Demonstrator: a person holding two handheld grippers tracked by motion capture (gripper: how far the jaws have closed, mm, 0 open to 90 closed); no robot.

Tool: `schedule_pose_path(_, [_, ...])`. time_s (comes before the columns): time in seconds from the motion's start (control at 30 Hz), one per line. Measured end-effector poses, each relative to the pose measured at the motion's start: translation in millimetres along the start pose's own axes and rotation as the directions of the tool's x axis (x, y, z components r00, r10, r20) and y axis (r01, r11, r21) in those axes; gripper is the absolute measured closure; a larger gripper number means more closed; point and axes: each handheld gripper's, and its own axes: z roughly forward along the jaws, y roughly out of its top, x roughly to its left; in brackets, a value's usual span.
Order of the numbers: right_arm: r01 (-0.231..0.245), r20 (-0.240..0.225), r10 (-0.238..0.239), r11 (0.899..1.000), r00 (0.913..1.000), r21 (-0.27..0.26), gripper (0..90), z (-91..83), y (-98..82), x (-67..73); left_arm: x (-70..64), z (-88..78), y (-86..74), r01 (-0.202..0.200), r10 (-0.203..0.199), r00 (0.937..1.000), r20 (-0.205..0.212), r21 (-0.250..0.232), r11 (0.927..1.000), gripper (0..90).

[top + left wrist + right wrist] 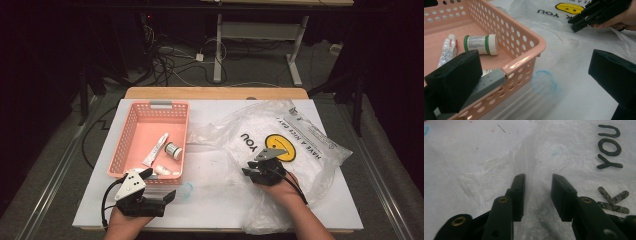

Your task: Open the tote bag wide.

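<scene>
At the frame's left, a salmon-pink perforated basket (129, 136) holds a white tube (156, 149) and a white bottle (173, 150) with green bands. At centre right, the clear plastic bag (305, 145) carries a yellow smiley and black lettering.

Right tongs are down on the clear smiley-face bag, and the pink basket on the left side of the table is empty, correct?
Not quite. The pink basket is not empty: the left gripper view shows a white tube and a small green-banded bottle lying in it. The right tongs are on the clear bag.
</scene>
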Motion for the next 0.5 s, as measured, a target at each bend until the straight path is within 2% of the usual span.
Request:
schedule_pose_path(0.13, [0.016, -0.003, -0.016, 1.000, 0.9999, 0.001, 69.9, -0.3, 0.5, 0.6, 0.2, 0.2, -0.2, 0.000, 0.001, 1.0000, 0.000, 0.002, 1.0000, 0.0])
schedule_pose_path(0.27, [0.057, -0.041, -0.056, 0.998, 0.9976, 0.005, 68.2, 1.2, 2.8, 7.6, 0.2, -0.1, -0.1, 0.000, 0.000, 1.0000, 0.000, 0.001, 1.0000, 0.0])
schedule_pose_path(0.37, [0.068, -0.032, -0.067, 0.998, 0.9972, 0.009, 69.0, 3.1, 4.2, 10.8, -0.2, -0.1, -0.1, -0.002, 0.002, 1.0000, 0.001, 0.001, 1.0000, 0.0])
schedule_pose_path(0.5, [0.058, -0.028, -0.058, 0.998, 0.9979, 0.001, 75.7, 4.1, 4.0, 8.2, -0.1, 0.1, 0.0, 0.000, 0.000, 1.0000, 0.002, 0.000, 1.0000, 0.0])
